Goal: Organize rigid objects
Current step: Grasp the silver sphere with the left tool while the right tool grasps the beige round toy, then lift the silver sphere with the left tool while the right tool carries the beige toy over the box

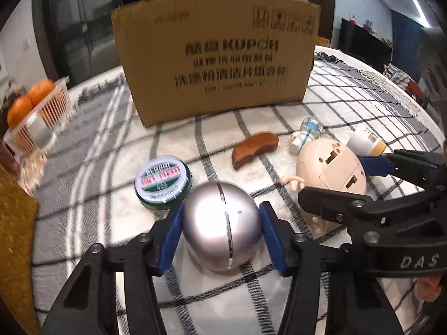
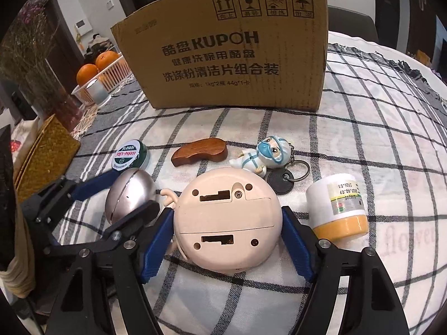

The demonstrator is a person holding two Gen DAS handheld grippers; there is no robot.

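My left gripper (image 1: 222, 234) is open around a silver metal ball (image 1: 222, 223); its blue pads flank the ball, and contact is unclear. My right gripper (image 2: 227, 240) is open around a cream round toy (image 2: 227, 220) lying base-up, with a small gap on each side. The ball also shows in the right wrist view (image 2: 130, 194), and the toy in the left wrist view (image 1: 332, 167). On the checked cloth lie a green tin (image 1: 163, 182), a brown wooden piece (image 1: 255, 148), a masked figure keychain (image 2: 268, 155) and a white and yellow jar (image 2: 338, 208).
A large cardboard box (image 2: 232, 47) stands upright behind the objects. A white basket with oranges (image 1: 36, 117) sits at the far left. A woven mat (image 2: 44, 156) lies at the left table edge. The checked cloth (image 2: 377, 139) stretches to the right.
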